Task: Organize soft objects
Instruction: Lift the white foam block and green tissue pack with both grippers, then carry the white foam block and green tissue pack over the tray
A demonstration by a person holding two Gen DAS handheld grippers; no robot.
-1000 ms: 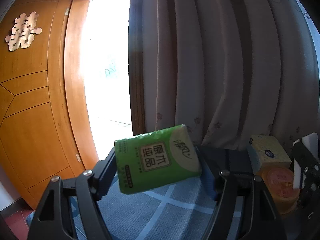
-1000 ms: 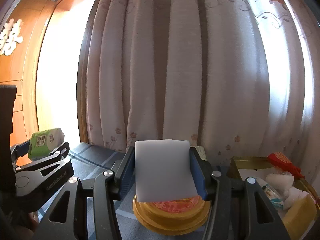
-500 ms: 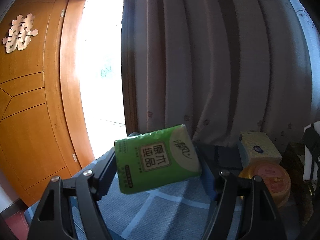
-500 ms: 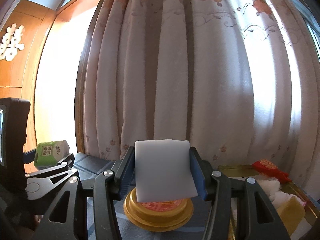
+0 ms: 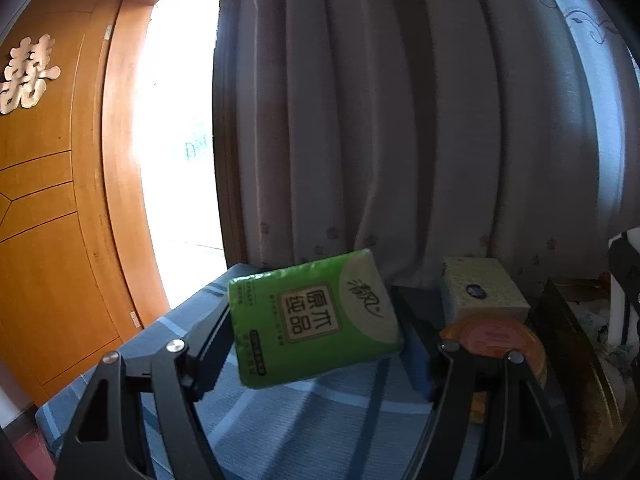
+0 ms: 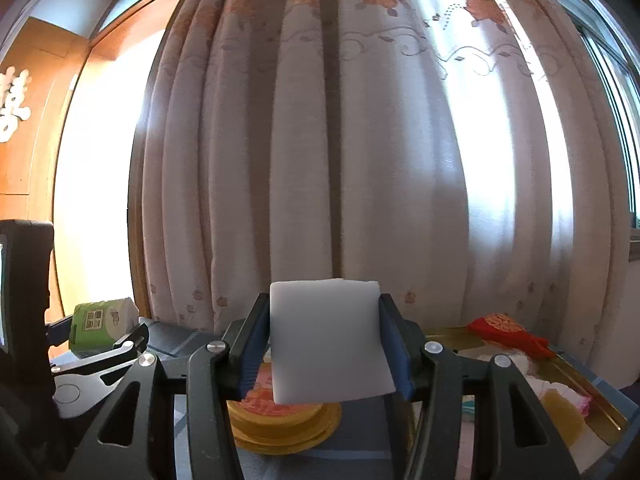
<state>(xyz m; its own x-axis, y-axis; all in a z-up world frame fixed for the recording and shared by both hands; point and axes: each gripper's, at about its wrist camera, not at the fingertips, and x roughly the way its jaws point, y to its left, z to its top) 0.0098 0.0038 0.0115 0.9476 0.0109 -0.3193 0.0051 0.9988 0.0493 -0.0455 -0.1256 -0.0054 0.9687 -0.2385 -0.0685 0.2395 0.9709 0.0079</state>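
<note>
Both grippers had swung sideways toward the gold tray (image 6: 592,396): the left gripper (image 5: 316,344) kept pinching the green tissue pack (image 5: 314,322), the right gripper (image 6: 326,344) the white sponge (image 6: 328,340), both aloft. Drop-off likely followed.

Green tissue pack (image 5: 314,318) tilted, clamped off the surface; white foam block (image 6: 329,340) upright, clamped above a yellow tin (image 6: 284,426)
</note>
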